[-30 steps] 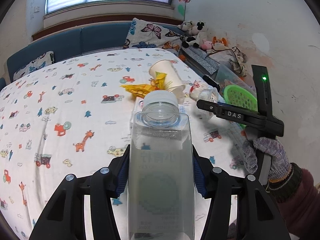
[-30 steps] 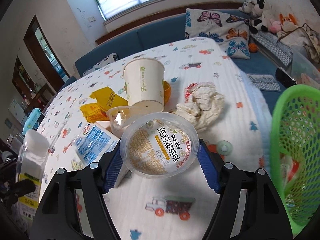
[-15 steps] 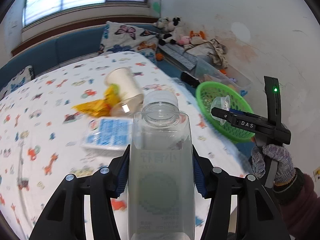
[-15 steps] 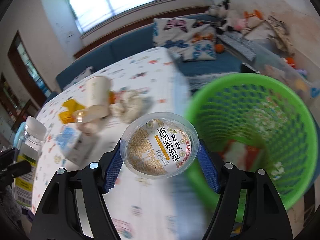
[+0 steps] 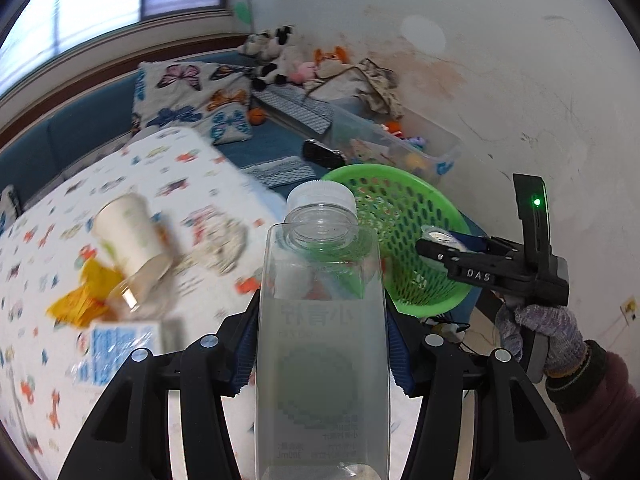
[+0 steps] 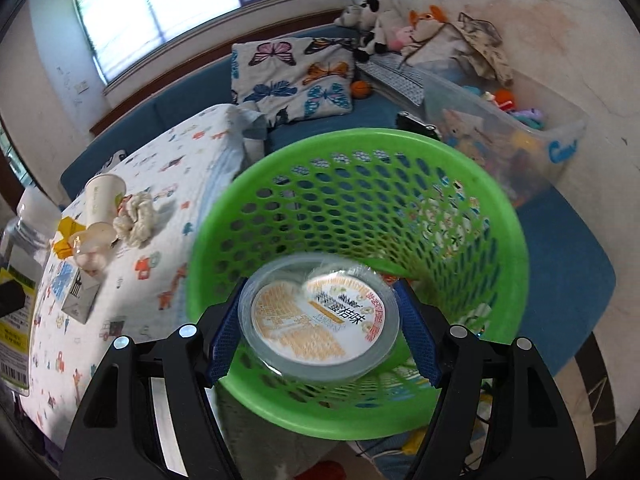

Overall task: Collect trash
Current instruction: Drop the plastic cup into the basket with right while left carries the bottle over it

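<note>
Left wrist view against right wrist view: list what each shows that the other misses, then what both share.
Only the left wrist view shows the gloved hand gripping the right gripper's handle, and the left gripper shut on the clear bottle.

Only the right wrist view shows the inside of the green basket and the right gripper holding the round plastic cup over it, label facing the camera.

Both show the basket, paper cup, yellow wrappers, blue-printed carton, patterned tablecloth and butterfly pillow.
</note>
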The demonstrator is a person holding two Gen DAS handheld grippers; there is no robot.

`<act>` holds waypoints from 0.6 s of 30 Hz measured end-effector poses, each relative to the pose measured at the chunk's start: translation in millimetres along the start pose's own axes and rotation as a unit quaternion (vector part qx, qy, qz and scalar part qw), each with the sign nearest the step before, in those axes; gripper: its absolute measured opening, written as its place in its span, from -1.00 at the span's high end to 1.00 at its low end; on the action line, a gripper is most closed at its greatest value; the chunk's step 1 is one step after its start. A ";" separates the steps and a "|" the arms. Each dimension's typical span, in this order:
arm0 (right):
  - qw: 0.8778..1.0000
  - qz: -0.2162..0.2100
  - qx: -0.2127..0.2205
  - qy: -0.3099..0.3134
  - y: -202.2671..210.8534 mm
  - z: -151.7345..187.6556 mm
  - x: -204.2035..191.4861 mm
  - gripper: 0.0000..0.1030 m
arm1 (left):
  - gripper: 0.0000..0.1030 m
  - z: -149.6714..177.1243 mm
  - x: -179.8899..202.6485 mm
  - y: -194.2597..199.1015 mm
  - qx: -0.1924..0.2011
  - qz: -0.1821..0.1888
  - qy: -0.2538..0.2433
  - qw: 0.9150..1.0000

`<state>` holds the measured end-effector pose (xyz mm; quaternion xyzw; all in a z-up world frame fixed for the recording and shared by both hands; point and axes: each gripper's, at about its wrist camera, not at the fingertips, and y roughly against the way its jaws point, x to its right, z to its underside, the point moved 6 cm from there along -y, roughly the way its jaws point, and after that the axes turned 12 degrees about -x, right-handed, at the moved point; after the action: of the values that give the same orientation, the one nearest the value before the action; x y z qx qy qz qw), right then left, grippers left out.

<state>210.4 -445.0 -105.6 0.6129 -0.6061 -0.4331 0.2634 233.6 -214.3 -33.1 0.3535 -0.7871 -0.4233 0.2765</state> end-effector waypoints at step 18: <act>1.000 -0.010 0.013 -0.017 20.4 12.2 25.6 -0.52 | -0.02 -67.9 65.0 -81.2 -0.068 0.008 -0.066 0.995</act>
<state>186.8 -470.0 -99.7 0.6152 -0.6097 -0.4381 0.2407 270.8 -329.5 -61.0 0.2991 -0.7760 -0.4959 0.2501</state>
